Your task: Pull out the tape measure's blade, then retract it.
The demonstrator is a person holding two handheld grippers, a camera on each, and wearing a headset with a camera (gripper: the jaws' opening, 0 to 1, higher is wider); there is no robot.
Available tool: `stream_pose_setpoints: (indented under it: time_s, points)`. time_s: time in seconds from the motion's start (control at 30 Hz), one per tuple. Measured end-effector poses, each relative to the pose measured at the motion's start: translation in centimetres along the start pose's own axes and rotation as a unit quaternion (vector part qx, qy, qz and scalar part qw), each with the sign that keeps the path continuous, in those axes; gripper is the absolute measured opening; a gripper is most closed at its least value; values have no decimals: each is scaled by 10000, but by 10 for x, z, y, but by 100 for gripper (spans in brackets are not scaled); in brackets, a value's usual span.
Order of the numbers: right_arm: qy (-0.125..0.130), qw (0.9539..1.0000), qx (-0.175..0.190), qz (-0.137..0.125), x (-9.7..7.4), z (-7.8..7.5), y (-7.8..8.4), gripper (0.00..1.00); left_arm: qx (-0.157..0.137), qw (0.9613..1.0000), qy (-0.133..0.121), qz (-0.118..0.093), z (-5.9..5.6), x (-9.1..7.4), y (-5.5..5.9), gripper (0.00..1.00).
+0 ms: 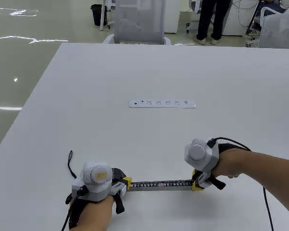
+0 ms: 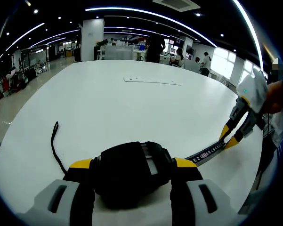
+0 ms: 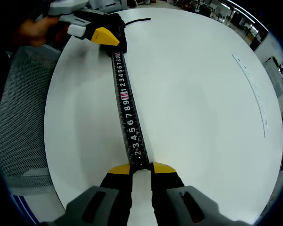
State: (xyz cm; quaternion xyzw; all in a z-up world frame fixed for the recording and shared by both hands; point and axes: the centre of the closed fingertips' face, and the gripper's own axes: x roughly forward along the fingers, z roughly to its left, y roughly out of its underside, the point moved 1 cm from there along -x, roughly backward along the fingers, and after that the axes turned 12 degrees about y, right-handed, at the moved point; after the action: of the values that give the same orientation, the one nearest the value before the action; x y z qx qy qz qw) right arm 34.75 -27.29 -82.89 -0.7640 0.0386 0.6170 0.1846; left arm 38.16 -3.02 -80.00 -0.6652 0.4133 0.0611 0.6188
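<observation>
The left gripper (image 2: 133,165) is clamping its yellow-tipped jaws on either side of the rounded black plastic tape measure case (image 2: 132,183). It is pressing the case low against the white desk (image 1: 134,72) near the person's edge, so the case is serving as a fixed anchor. The right gripper (image 3: 141,168) is pinching its jaws together on the tip of the narrow steel blade with black and red numerals (image 3: 126,103). The blade is running straight and numbers-up along the desk between the two grippers, with a short length out. Gripping the very tip is probably keeping the blade taut now and letting it feed back gently rather than snap when retraction comes. A thin black cord (image 2: 54,141) is trailing from the case, and a flat white power strip (image 1: 162,103) is lying well apart, farther up the desk.
</observation>
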Motion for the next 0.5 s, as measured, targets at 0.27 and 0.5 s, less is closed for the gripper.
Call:
stream_pose_setpoints:
  time_s: [0.27,0.5]
  points:
    - [-10,10000,42,-29,2,1,-4,14,-3,10000,-2,-1,0,0,0,62]
    - [-30,10000,30,-56,2,2,-9,14,-6,10000,-4,-2,1,1,0,62]
